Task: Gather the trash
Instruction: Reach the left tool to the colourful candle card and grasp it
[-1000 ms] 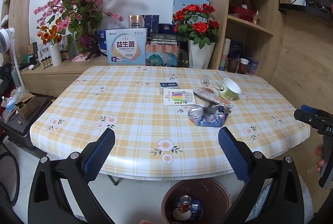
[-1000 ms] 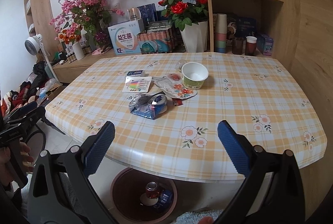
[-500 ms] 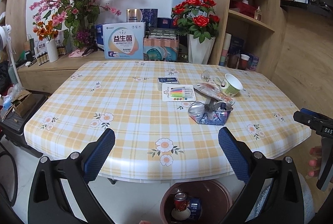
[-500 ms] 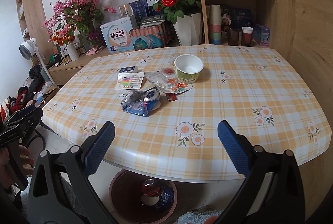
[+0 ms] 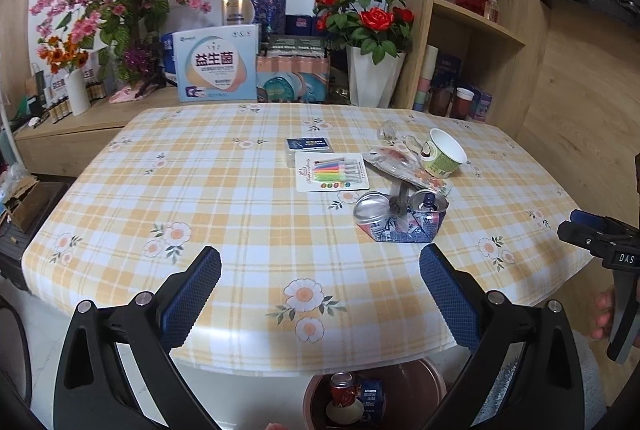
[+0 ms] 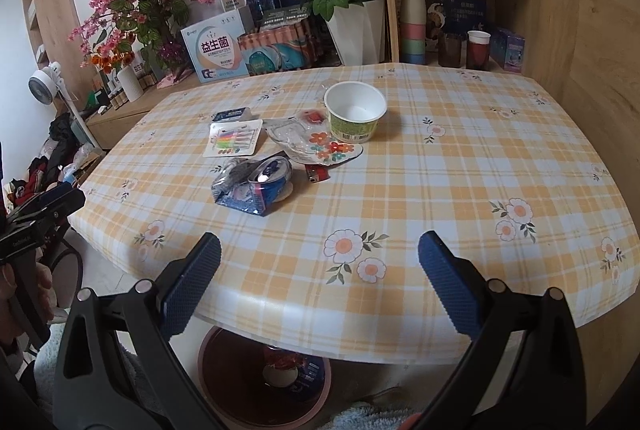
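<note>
Both of your claws are spread wide with nothing in them. The left gripper [image 5: 320, 290] hangs over the near edge of the table [image 5: 248, 214], blue pads apart, and the right gripper [image 6: 319, 278] sits the same way over its own stretch of the edge, a bit further right.

The trash is bunched up past the middle of the checked tablecloth, on the right half in your left camera. Nearest you is a crushed can [image 5: 428, 204] lying on a blue wrapper [image 5: 404, 232], with a second flattened can [image 5: 371, 208] touching it on the left. Something dark is tangled between the two, and I honestly can't tell what it is from either view.

Just behind that pile there's a clear plastic package with flower prints [image 6: 316, 144], and a green paper cup [image 6: 354, 114] stands upright at its far edge, open and white inside. A small red lighter [image 6: 316, 173] lies on the cloth just beside the package, near the can. To the left of the package is a card of colored markers [image 5: 332, 172], with a small dark blue box [image 5: 309, 144] right behind it.

The bin [image 5: 424, 386] is on the floor under the table's near edge, between your two claws. It holds a red can [image 5: 342, 388] standing up and a blue carton [image 5: 372, 396] next to it.
</note>
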